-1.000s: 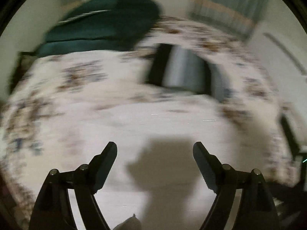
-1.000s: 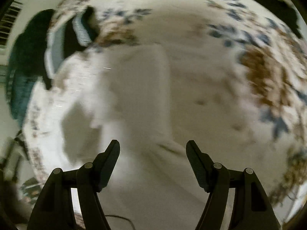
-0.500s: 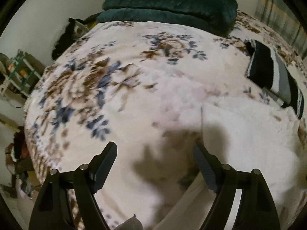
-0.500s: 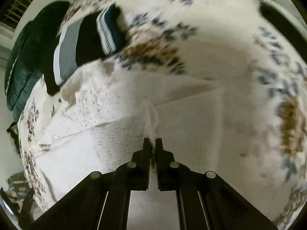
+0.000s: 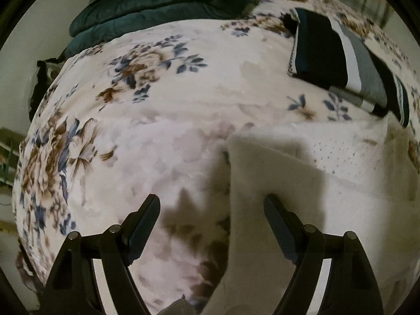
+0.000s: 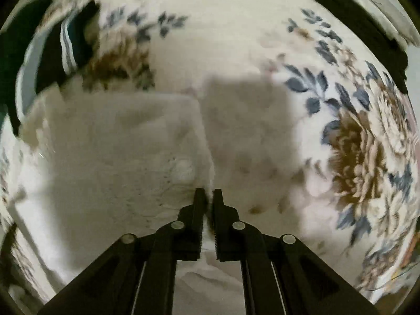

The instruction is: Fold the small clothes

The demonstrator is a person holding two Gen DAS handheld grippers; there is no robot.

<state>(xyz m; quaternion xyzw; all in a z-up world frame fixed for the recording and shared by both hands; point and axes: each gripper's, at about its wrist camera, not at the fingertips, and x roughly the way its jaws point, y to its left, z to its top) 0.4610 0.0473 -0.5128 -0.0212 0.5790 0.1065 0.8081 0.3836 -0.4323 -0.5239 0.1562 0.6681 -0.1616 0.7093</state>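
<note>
Right gripper (image 6: 208,197), which stood wide a second ago, is now clamped on the right edge of the white garment (image 6: 118,157) at the middle of its frame, though its jaws are easing open a little. Left gripper (image 5: 211,210) has come down closer to the garment's left edge and hangs wide, holding nothing. I judge a fold is about to start. The garment lies on a floral blanket (image 5: 157,92); a folded striped garment (image 5: 341,60) sits at upper right, dark green bedding (image 5: 162,0) at the top.
</note>
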